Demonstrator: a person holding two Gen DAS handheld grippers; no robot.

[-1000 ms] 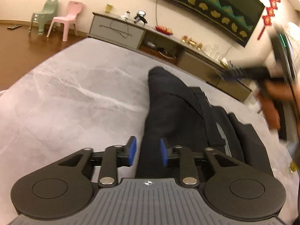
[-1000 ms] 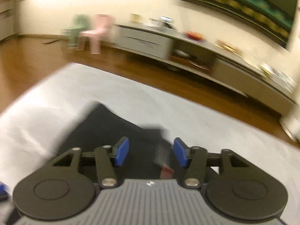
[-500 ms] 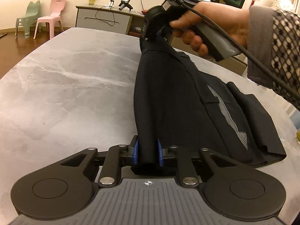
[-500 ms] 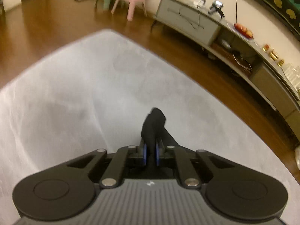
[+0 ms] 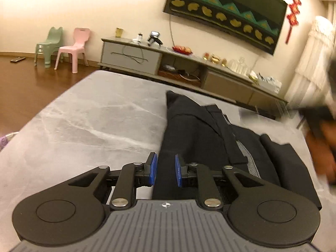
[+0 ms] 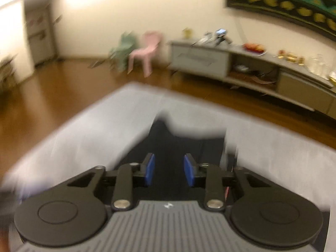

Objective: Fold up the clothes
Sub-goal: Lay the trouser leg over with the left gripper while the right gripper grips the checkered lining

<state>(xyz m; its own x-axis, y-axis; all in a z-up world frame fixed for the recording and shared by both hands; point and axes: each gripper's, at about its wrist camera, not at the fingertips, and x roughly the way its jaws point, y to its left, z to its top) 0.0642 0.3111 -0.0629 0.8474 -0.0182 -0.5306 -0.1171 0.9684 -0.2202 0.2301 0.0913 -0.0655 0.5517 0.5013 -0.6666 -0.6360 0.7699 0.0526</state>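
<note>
A black garment point(image 5: 199, 130) lies folded lengthwise on the grey marble table point(image 5: 94, 126), its far end in a small peak. My left gripper point(image 5: 166, 171) is shut on the near end of the fold, and the cloth fills the gap between the blue pads. In the right wrist view, which is blurred, my right gripper point(image 6: 169, 172) hovers over the far part of the garment point(image 6: 184, 145). Its jaws are opening; dark cloth shows below the gap but the pads do not press on it. The right hand point(image 5: 321, 147) is a blur at the left view's right edge.
The table point(image 6: 84, 138) ends just beyond the garment, with wooden floor point(image 5: 25, 84) past it. A long low cabinet point(image 5: 168, 63) with small items stands along the wall. A pink chair point(image 5: 73, 48) and a green chair point(image 5: 49, 44) stand far left.
My right gripper has let go of the garment's far end and drawn back to the right. The cloth it held up now lies on the table. My left gripper stays clamped.
</note>
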